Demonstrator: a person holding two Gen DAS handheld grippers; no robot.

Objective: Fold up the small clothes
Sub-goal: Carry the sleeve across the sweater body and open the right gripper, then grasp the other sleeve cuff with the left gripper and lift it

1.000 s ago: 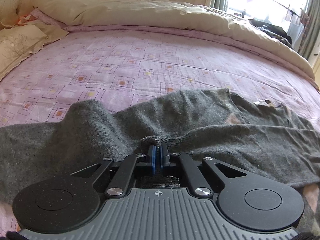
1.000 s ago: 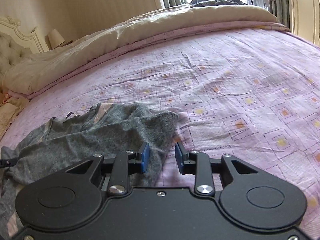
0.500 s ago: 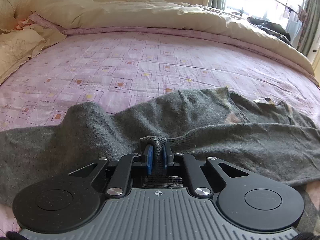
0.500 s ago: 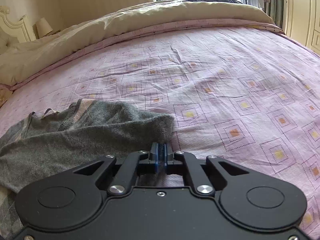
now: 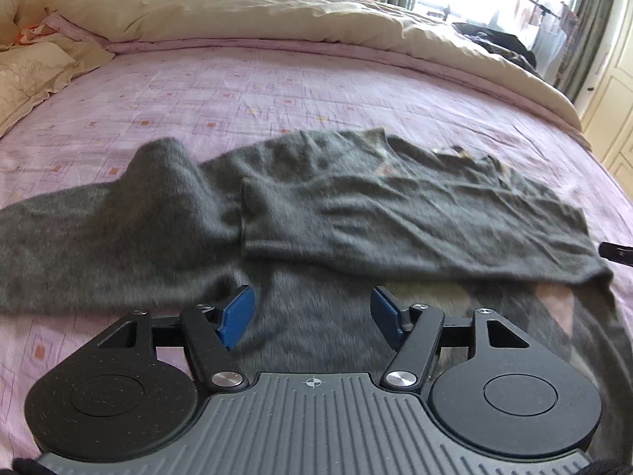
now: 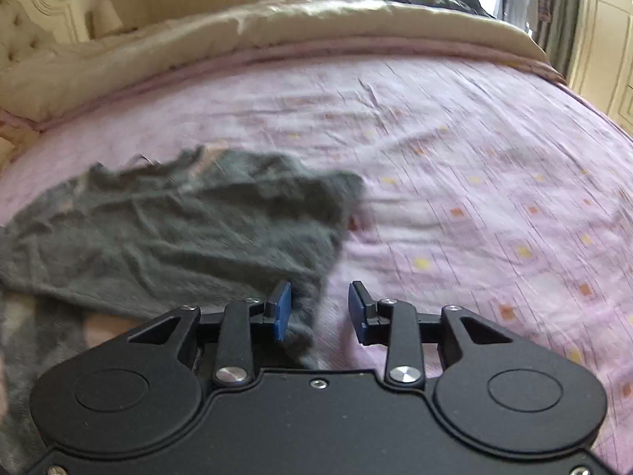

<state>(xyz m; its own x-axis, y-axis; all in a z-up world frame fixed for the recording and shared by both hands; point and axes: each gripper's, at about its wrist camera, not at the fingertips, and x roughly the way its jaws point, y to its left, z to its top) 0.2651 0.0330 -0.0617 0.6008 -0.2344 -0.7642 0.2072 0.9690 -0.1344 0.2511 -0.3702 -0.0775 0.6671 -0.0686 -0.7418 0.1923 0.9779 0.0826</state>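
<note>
Sweater (image 5: 356,213) folded on bed (image 5: 277,91) (grey knit) | left tongs (image 5: 312,312) apart | right tongs (image 6: 319,308) apart

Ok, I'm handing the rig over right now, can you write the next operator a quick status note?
Left gripper: open, holding nothing, grey sweater cloth lies between its fingers.
Right gripper: open, holding nothing, at the sweater's right edge.
Sweater: flat on the pink bedsheet, one part folded over the body, left sleeve spread out to the side.
Done: first fold laid down.
Left: fold in the left sleeve, then fold the body smaller.
</note>
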